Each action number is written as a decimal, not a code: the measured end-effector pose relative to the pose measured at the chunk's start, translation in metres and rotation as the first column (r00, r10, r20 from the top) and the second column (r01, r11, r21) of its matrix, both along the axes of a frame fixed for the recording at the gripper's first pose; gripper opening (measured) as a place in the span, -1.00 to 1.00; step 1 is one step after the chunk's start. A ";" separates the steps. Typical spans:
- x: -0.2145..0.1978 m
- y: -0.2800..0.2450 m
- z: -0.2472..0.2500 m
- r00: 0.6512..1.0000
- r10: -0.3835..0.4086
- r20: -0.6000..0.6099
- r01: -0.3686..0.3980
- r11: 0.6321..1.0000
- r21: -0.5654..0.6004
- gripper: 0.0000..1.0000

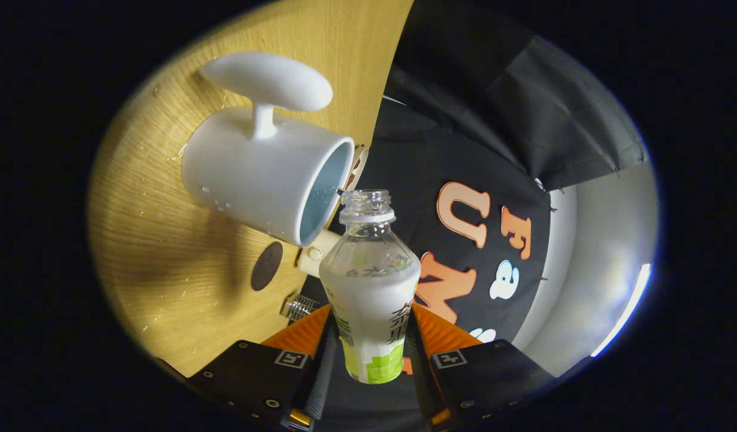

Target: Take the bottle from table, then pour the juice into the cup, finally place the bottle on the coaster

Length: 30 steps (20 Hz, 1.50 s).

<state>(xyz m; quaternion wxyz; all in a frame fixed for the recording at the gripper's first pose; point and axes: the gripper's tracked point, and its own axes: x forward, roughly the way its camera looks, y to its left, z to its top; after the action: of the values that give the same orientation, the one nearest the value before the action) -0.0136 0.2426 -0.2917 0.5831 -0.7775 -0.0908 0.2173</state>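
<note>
Gripper view takes in the wooden counter (164, 252) first, tilted hard with the camera, then the white cup (248, 174) lying across the frame with its broad handle uppermost and its pale blue inside seemingly empty, though its depth is hidden. The bottle (371, 282), uncapped, sits between the fingers (368, 351), which pinch its labelled lower body from both sides, its open mouth just beside the cup's rim. Clear plastic like this is probably light and a little squashy, so holding the stiffer lower body seems sound. Little or no juice shows behind the clear shoulder. A small dark disc (266, 266), perhaps the coaster, lies on the counter near the cup
</note>
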 end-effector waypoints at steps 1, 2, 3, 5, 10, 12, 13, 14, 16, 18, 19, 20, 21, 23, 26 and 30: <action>0.000 -0.003 -0.003 0.999 -0.024 -0.039 0.025 0.999 0.034 0.20; -0.002 -0.005 -0.004 0.996 -0.046 -0.078 0.052 0.996 0.067 0.20; -0.002 -0.008 -0.005 0.991 -0.068 -0.116 0.080 0.992 0.102 0.20; 0.003 -0.014 -0.006 0.975 -0.106 -0.194 0.143 0.972 0.188 0.20; 0.004 -0.029 -0.026 0.867 -0.188 -0.462 0.386 0.839 0.383 0.20; 0.006 -0.026 -0.026 0.816 -0.169 -0.552 0.465 0.759 0.455 0.21; 0.009 -0.024 -0.024 0.792 -0.153 -0.591 0.506 0.707 0.495 0.21; 0.014 -0.022 -0.025 0.768 -0.134 -0.626 0.546 0.648 0.531 0.21; 0.026 -0.021 -0.020 0.742 -0.094 -0.663 0.600 0.533 0.596 0.21; 0.037 -0.021 -0.020 0.715 -0.052 -0.698 0.647 0.430 0.630 0.21; 0.041 -0.023 -0.019 0.695 -0.031 -0.718 0.674 0.376 0.636 0.21; 0.044 -0.025 -0.020 0.676 -0.012 -0.737 0.700 0.322 0.637 0.21; 0.049 -0.026 -0.022 0.659 0.005 -0.752 0.723 0.269 0.636 0.21; 0.065 -0.024 -0.027 0.628 0.039 -0.777 0.759 0.191 0.623 0.21; 0.086 -0.022 -0.032 0.613 0.074 -0.787 0.779 0.111 0.617 0.21; 0.106 -0.012 -0.045 0.611 0.099 -0.785 0.784 0.066 0.618 0.21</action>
<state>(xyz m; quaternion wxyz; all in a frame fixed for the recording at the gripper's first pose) 0.0926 0.2309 -0.3363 0.9523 -0.0789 0.2176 0.1989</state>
